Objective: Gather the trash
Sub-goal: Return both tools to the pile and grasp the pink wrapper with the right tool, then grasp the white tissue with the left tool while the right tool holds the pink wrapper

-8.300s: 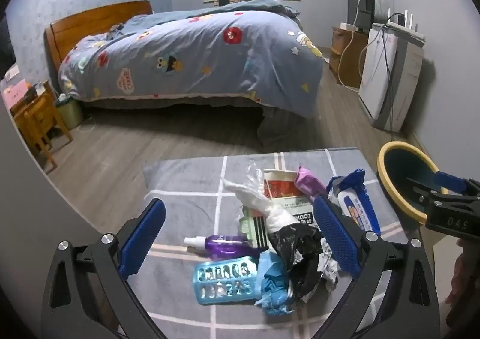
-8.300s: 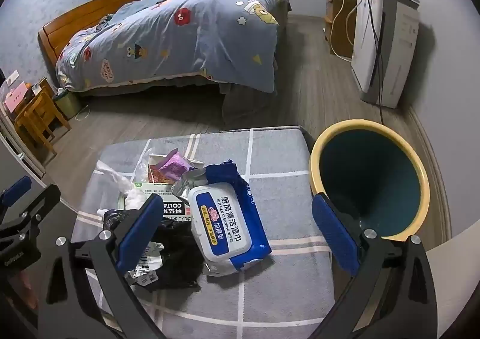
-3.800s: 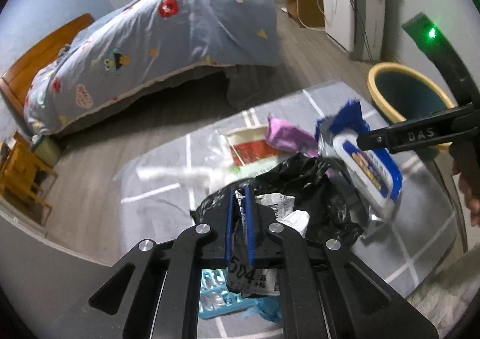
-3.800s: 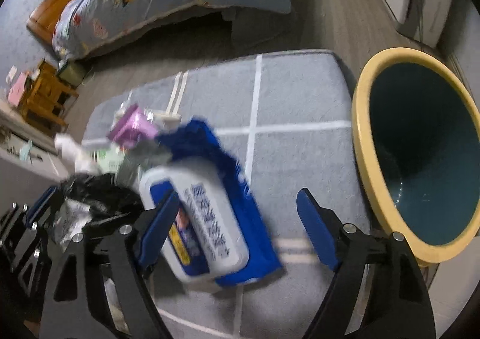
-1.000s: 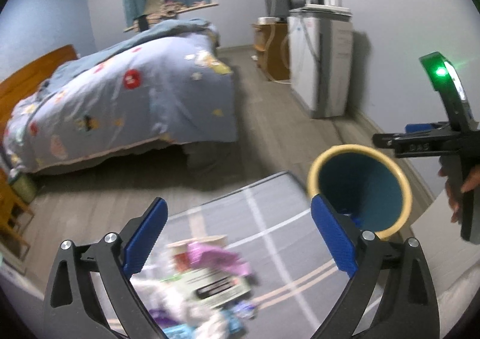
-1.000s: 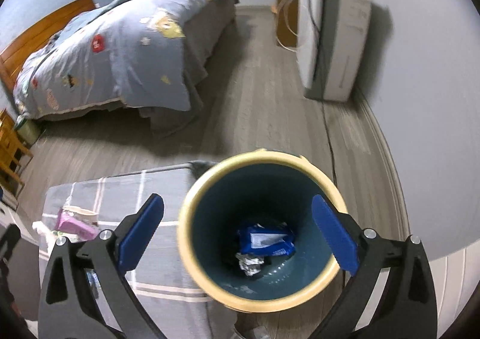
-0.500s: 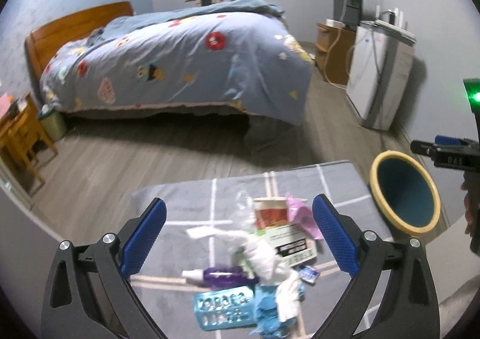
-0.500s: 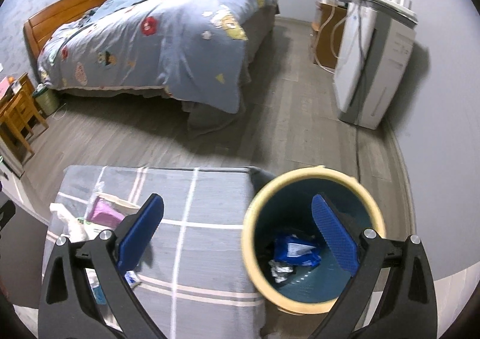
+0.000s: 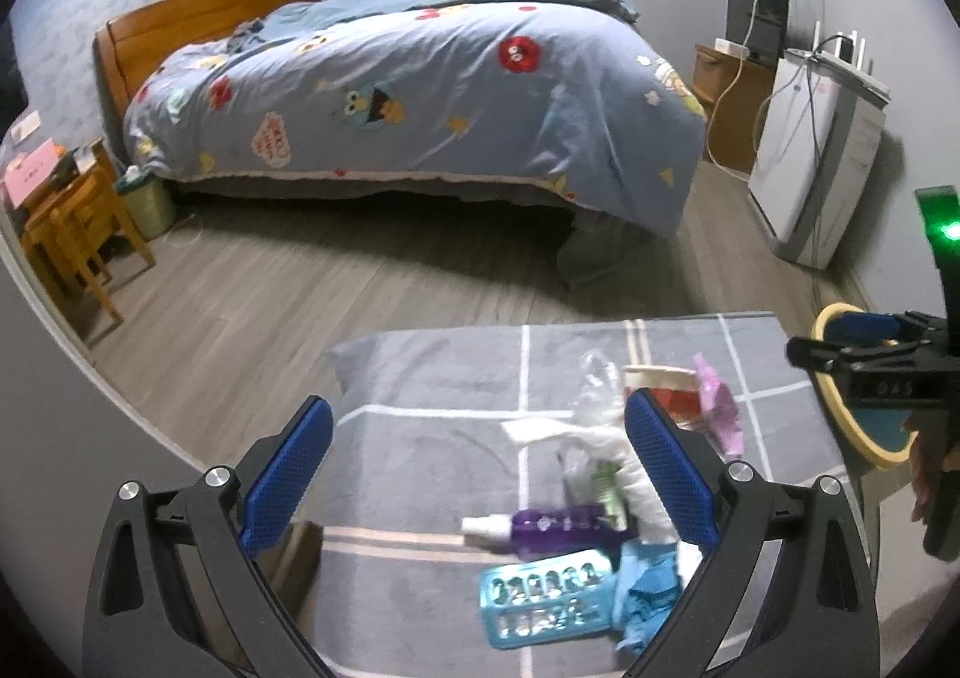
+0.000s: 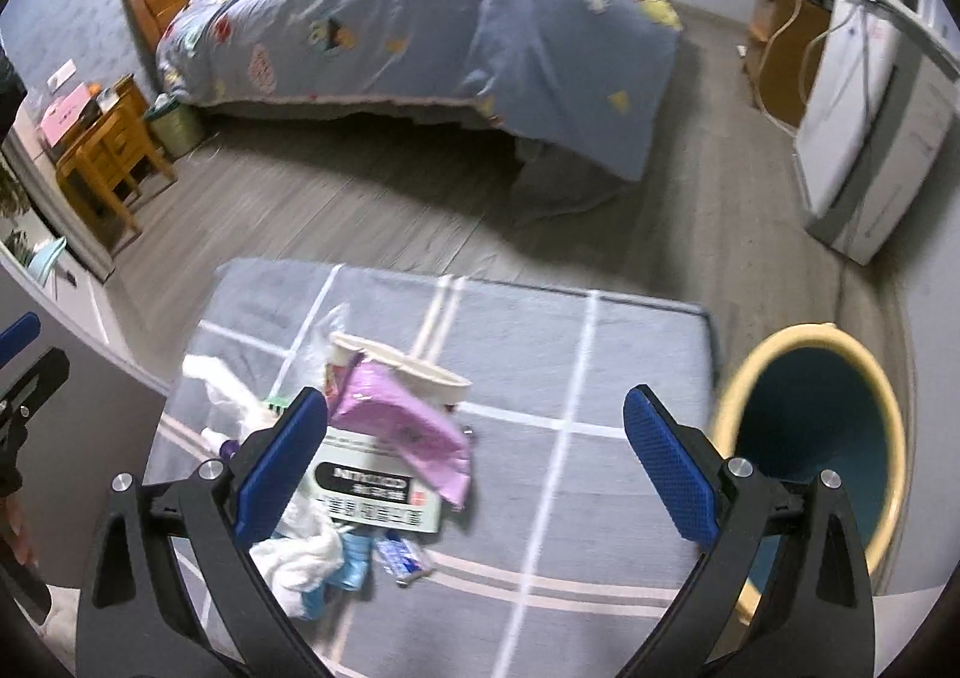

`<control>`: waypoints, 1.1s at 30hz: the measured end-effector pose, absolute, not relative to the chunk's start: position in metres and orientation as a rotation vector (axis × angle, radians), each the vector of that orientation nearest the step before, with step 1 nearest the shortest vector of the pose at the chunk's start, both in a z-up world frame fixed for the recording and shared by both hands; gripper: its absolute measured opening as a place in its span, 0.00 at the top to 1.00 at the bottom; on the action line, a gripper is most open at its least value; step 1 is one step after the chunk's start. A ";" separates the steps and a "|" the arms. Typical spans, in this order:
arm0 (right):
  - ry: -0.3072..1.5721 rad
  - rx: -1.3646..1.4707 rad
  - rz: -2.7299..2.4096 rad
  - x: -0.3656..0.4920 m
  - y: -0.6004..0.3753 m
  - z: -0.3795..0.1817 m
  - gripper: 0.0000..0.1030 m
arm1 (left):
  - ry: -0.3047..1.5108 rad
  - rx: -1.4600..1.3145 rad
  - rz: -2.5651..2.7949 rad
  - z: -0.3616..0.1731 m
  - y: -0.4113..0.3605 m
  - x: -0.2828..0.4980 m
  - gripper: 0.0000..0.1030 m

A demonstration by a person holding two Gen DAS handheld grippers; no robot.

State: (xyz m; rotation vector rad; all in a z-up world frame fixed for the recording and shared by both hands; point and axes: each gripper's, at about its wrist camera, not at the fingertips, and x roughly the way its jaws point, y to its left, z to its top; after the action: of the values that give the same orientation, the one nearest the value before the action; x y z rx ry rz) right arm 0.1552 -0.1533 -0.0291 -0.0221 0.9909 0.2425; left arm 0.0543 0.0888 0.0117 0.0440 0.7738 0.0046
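Trash [image 10: 384, 456] lies heaped on the left of the tabletop [image 10: 558, 342], bin [image 10: 822, 438] to its right; left claw [image 9: 477, 471] and right claw [image 10: 474, 468] hover wide, empty.

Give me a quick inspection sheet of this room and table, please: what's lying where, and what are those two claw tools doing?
Surface: grey mat with pale grid lines, litter bunched at its left part.
Job's things: pink wrapper lying on a paper cup and a printed box; white plastic bag; crumpled blue wrapper.
Bin: yellow-rimmed bin beside the mat's right edge.
Clutter: purple spray bottle, blue perforated tray.
Grippers: left gripper and right gripper both above the mat, jaws open, holding nothing.
Cables: white cables hang by the white appliance.
Surroundings: bed with a patterned blue quilt, wooden nightstand, wood floor.
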 end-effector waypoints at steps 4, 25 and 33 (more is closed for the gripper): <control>1.036 -0.058 0.234 0.165 -0.135 -0.048 0.06 | 0.798 0.079 0.012 -0.001 0.095 0.057 0.06; 1.143 -0.052 0.303 0.179 -0.114 -0.078 0.74 | 0.909 0.118 -0.048 -0.046 0.075 0.073 0.06; 1.110 -0.021 0.308 0.176 -0.144 -0.063 0.84 | 0.952 0.144 -0.145 -0.068 0.021 0.077 0.06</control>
State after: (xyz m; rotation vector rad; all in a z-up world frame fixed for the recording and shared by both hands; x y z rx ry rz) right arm 0.1765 -0.1436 -0.0626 -0.0205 1.1099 0.3078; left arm 0.0767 0.0208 -0.0677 0.1442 0.9522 -0.1445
